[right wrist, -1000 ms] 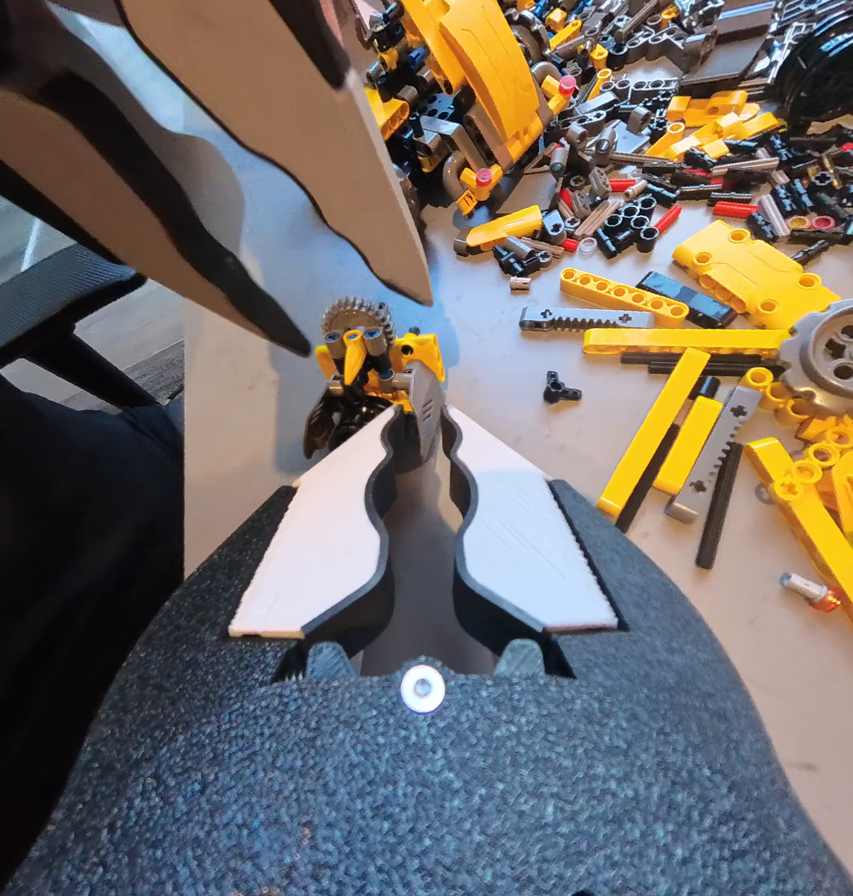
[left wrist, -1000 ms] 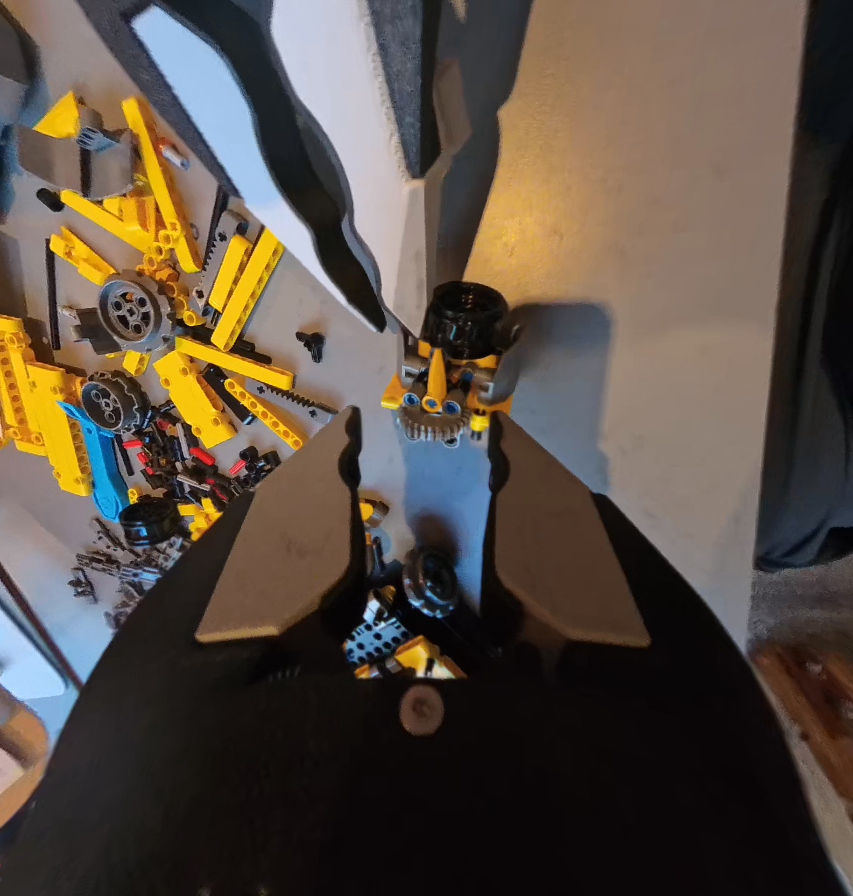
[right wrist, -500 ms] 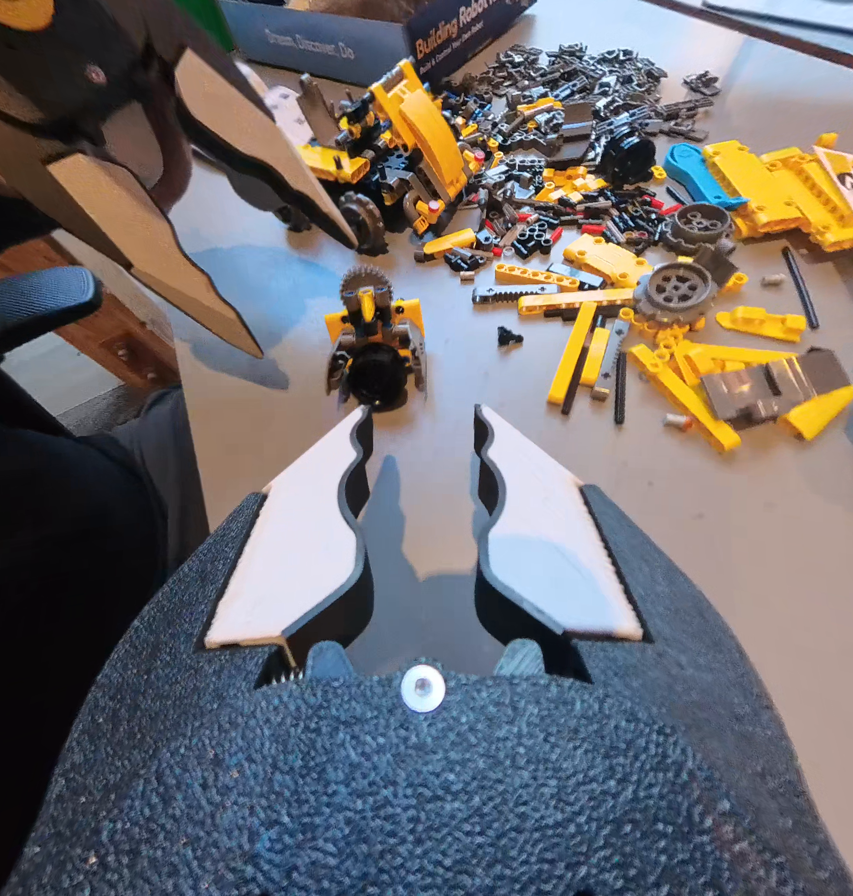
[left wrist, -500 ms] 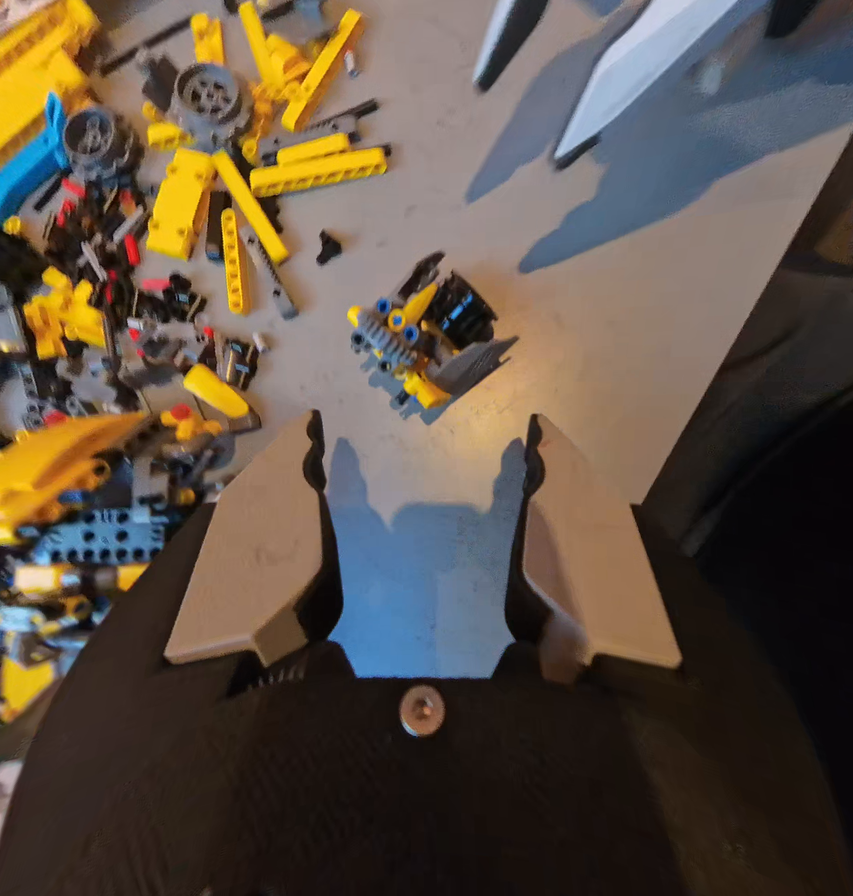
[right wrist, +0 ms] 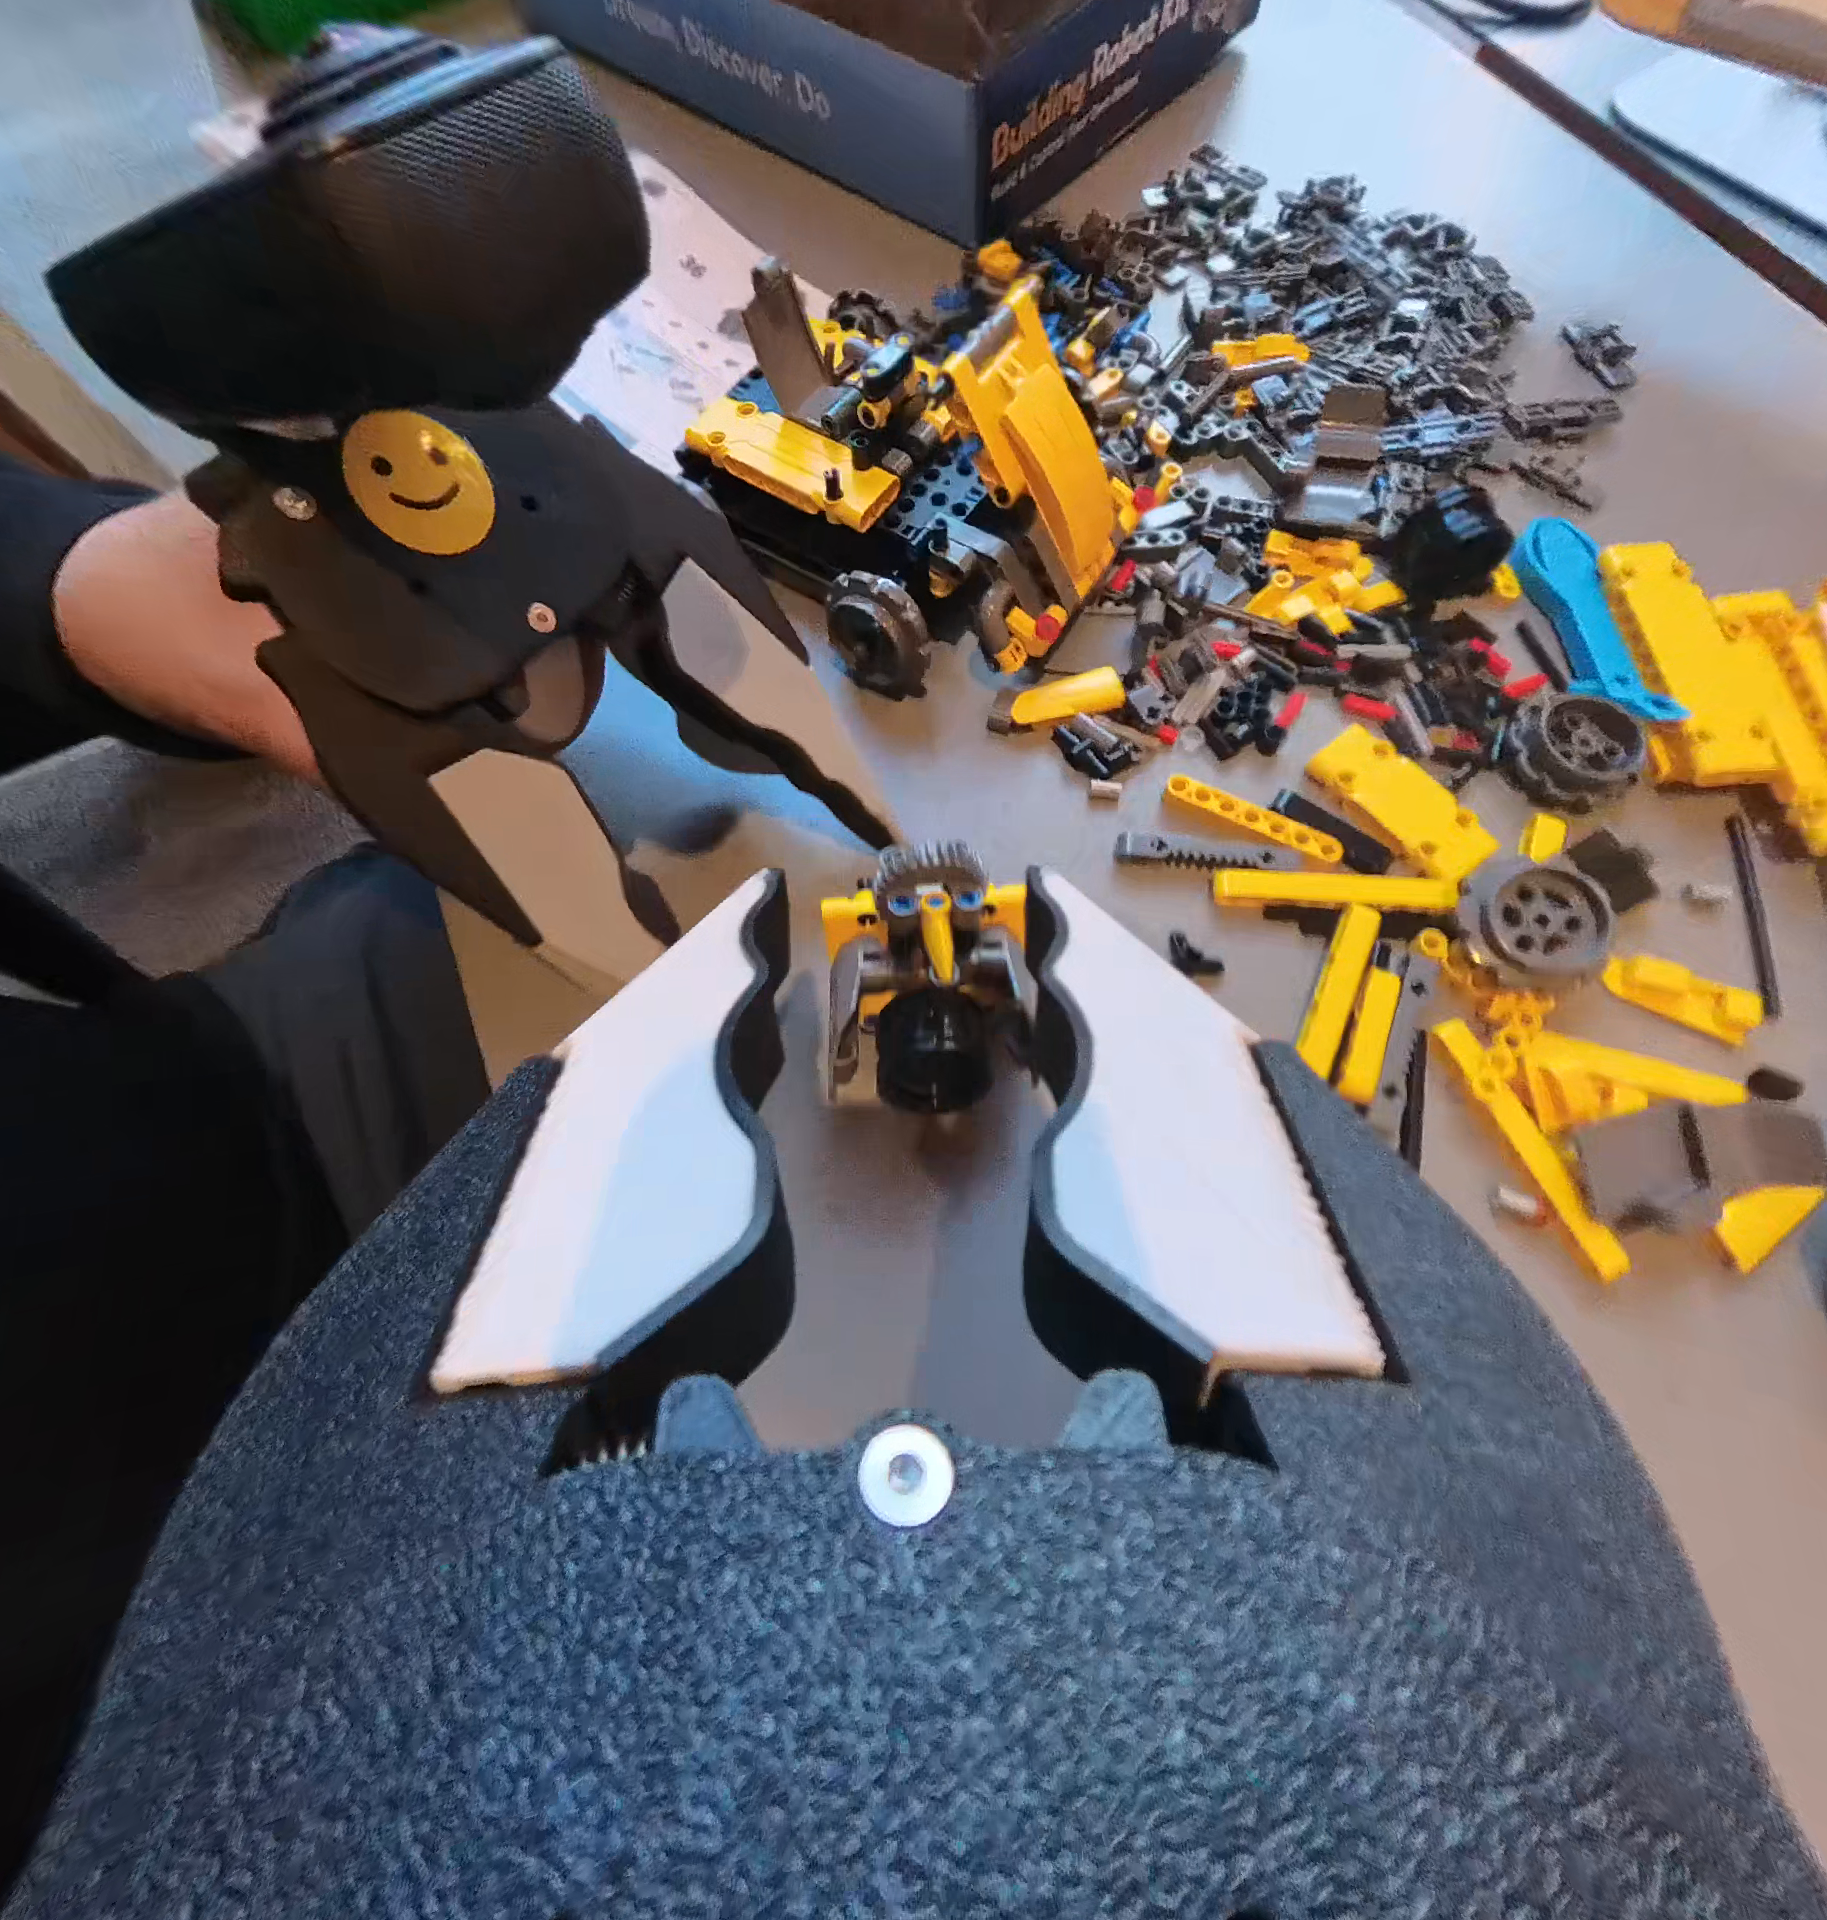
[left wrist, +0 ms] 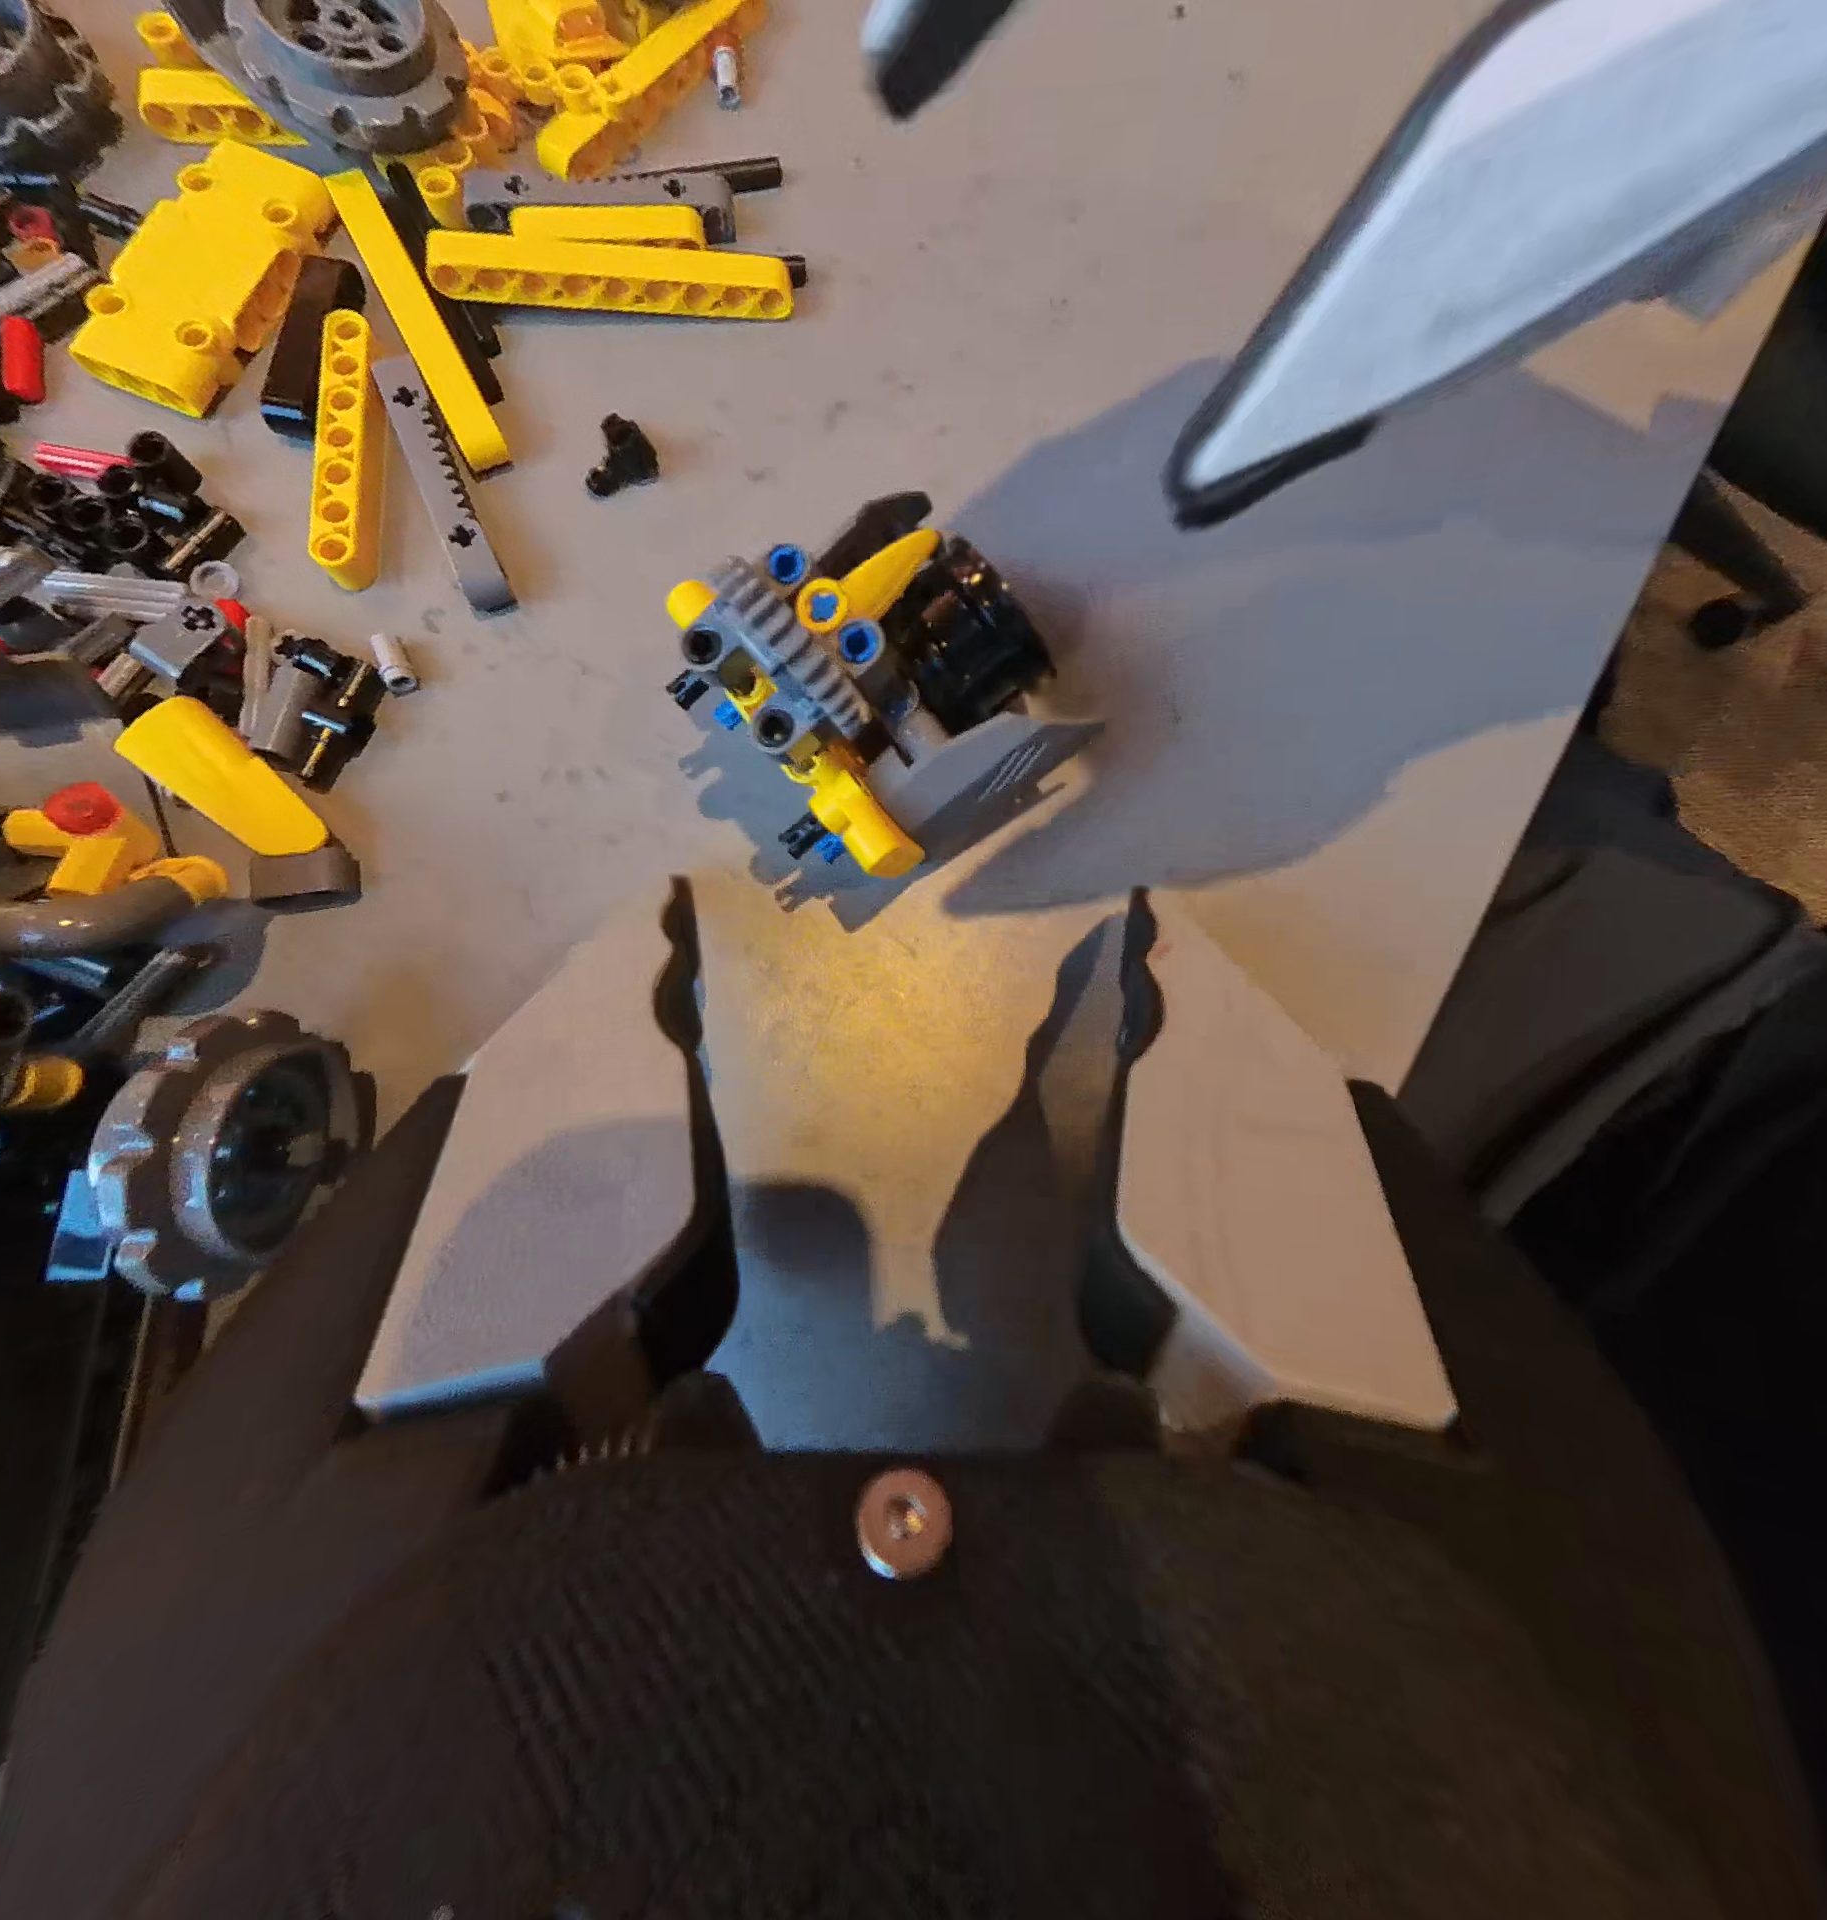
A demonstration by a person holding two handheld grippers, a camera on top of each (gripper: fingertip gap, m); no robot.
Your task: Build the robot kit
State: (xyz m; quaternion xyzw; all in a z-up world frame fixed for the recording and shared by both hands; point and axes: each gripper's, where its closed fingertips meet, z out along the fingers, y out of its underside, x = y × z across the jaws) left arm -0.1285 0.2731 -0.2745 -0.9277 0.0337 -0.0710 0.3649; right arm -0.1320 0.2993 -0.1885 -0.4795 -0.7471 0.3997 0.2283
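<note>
The right hand-held gripper (right wrist: 904, 904) is spread wide, its fingers flanking but apart from the small yellow-and-black brick assembly (right wrist: 924, 997) on the grey counter (right wrist: 1574, 1455). The left hand-held gripper (left wrist: 904, 914), also spread and empty, hovers just short of the assembly (left wrist: 857, 675). Beyond the assembly lie a loose black connector (left wrist: 621, 468), yellow beams (left wrist: 608, 275), a half-built yellow vehicle (right wrist: 950, 488), then a dark blue box (right wrist: 888, 94).
</note>
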